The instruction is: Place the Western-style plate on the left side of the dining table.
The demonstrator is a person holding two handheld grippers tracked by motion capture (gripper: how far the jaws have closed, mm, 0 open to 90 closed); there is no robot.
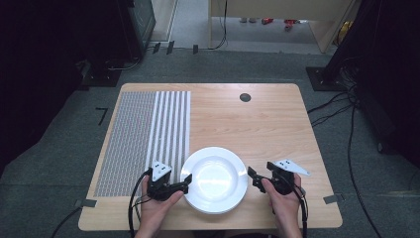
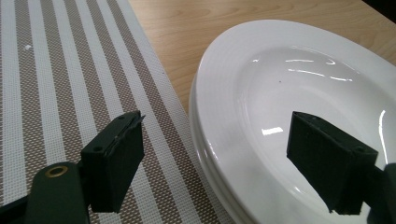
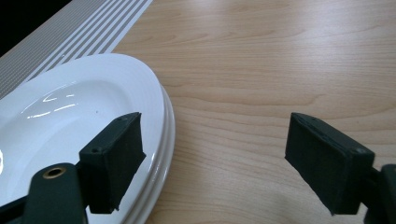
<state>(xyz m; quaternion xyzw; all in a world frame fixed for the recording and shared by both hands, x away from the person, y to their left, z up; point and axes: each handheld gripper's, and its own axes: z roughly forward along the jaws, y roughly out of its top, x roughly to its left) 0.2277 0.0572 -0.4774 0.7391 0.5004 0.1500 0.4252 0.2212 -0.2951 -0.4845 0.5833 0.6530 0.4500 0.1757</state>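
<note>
Now, L to R: striped mat (image 1: 143,139) is lying flat, left gripper (image 1: 184,187) is hovering w/ jaws spread at white plates (image 1: 215,179), right gripper (image 1: 253,177) likewise spread opposite. Plates are sitting stacked near table (image 1: 257,119) front; nothing gripped yet, prob. just starting.

Black gripper (image 1: 185,187), grey plate, trailing cable

A stack of white plates (image 1: 215,179) sits at the near edge of the wooden table (image 1: 257,119), flanked closely by the left gripper (image 1: 185,184) and right gripper (image 1: 251,176), both with jaws spread. A striped placemat (image 1: 143,139) lies flat just beside the plates' left rim. The far and right parts of the tabletop lie bare.
</note>
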